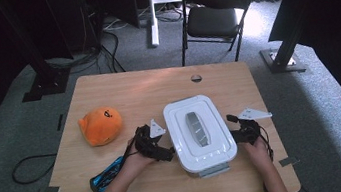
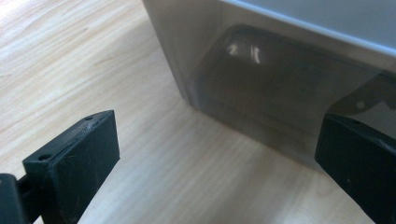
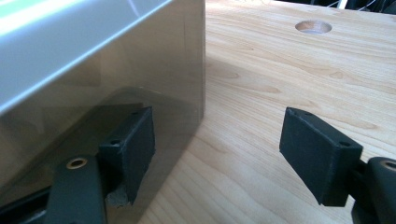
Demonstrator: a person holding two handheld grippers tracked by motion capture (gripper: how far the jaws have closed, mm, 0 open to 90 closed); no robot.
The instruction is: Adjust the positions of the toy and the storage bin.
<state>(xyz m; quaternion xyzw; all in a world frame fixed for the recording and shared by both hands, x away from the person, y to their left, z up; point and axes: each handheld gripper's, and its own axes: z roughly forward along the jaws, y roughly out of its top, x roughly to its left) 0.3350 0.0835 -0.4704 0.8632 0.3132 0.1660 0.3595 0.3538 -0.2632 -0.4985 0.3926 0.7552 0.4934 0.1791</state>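
Note:
A white lidded plastic box (image 1: 198, 131) with a grey handle in its lid stands near the table's front middle. My left gripper (image 1: 165, 153) is at the box's left side, open; in the left gripper view the box wall (image 2: 261, 88) sits close ahead between the spread jaws, at the right jaw. My right gripper (image 1: 237, 134) is at the box's right side, open as well. In the right gripper view its left jaw rests against the box's shiny wall (image 3: 116, 79) and its right jaw stands over bare wood.
An orange plush toy (image 1: 101, 126) lies on the table's left part. A blue object (image 1: 106, 174) lies near the front left, by my left forearm. The wooden table (image 1: 122, 90) has a round cable hole (image 1: 196, 77) at the back. A black folding chair (image 1: 212, 14) stands beyond.

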